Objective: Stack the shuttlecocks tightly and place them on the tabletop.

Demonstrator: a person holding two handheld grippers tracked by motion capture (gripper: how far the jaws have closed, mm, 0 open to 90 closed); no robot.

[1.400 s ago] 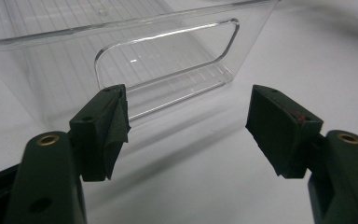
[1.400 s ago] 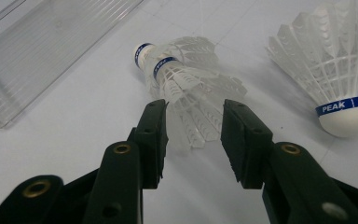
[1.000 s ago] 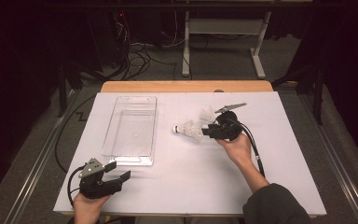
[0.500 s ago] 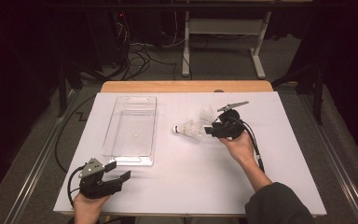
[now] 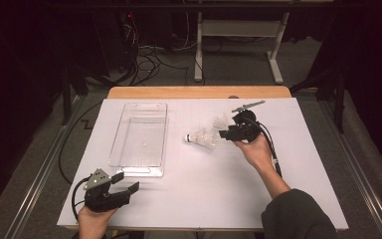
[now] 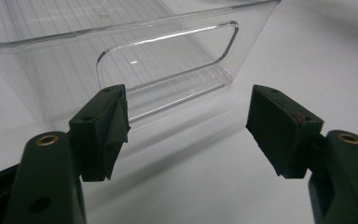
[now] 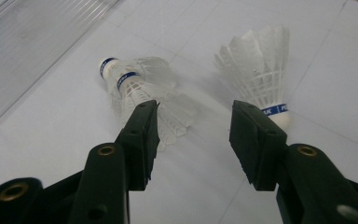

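Observation:
Two white shuttlecocks with blue bands lie mid-table on the white sheet. One (image 5: 201, 138) (image 7: 135, 88) lies on its side, cork toward the tray, and looks nested in a second. The other (image 5: 221, 121) (image 7: 261, 65) lies just beyond it, its cork close to one jaw. My right gripper (image 5: 225, 133) (image 7: 193, 126) points at them from the right. Its jaws have just been opening and nothing is between them. At the near left, my left gripper (image 5: 128, 185) (image 6: 189, 126) rests open, facing the clear plastic tray's (image 5: 139, 137) (image 6: 121, 51) handle end.
The white sheet (image 5: 194, 199) covers a wooden table whose far edge (image 5: 199, 92) shows. A black cable (image 5: 273, 154) trails from the right gripper along the forearm. Floor cables and a metal stand (image 5: 238, 40) lie beyond the table.
The right gripper has shifted only slightly beside the shuttlecocks. The left gripper, the tray and the shuttlecocks have stayed where they were.

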